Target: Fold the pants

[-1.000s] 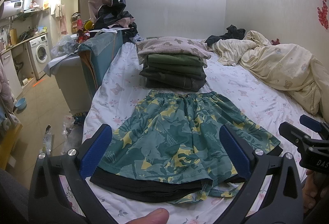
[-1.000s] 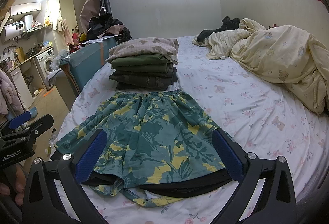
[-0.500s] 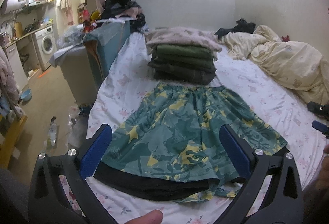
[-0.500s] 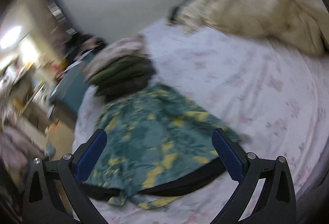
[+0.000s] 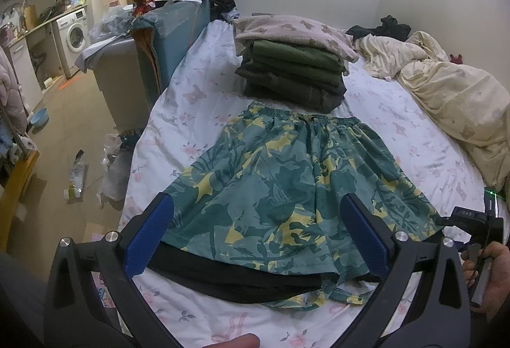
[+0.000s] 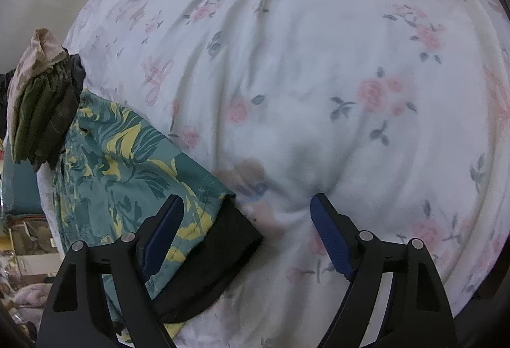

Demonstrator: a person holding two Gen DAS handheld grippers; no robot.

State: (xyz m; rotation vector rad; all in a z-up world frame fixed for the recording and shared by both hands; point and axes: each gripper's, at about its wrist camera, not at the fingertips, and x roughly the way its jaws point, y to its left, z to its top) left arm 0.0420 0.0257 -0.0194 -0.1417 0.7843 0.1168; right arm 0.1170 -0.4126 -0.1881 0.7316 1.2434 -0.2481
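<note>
Green shorts with a yellow leaf print [image 5: 287, 188] lie flat on the bed, waistband far, black lining showing at the near hems. My left gripper [image 5: 258, 239] is open and empty, held above the near hem. My right gripper [image 6: 245, 236] is open and empty, low over the sheet at the shorts' right hem corner [image 6: 223, 214]; its left finger [image 6: 162, 230] is over the fabric. In the left wrist view the right gripper's body [image 5: 478, 220] shows at the right edge.
A stack of folded green clothes under a beige pillow [image 5: 293, 67] sits just beyond the waistband. A cream duvet [image 5: 452, 92] is bunched at the right. The bed's left edge drops to a cluttered floor [image 5: 63, 140] with a blue-covered box [image 5: 172, 32].
My right gripper has swung right and dropped down to the shorts' right hem corner, tilting toward the sheet. My left gripper has risen slightly and stayed open.
</note>
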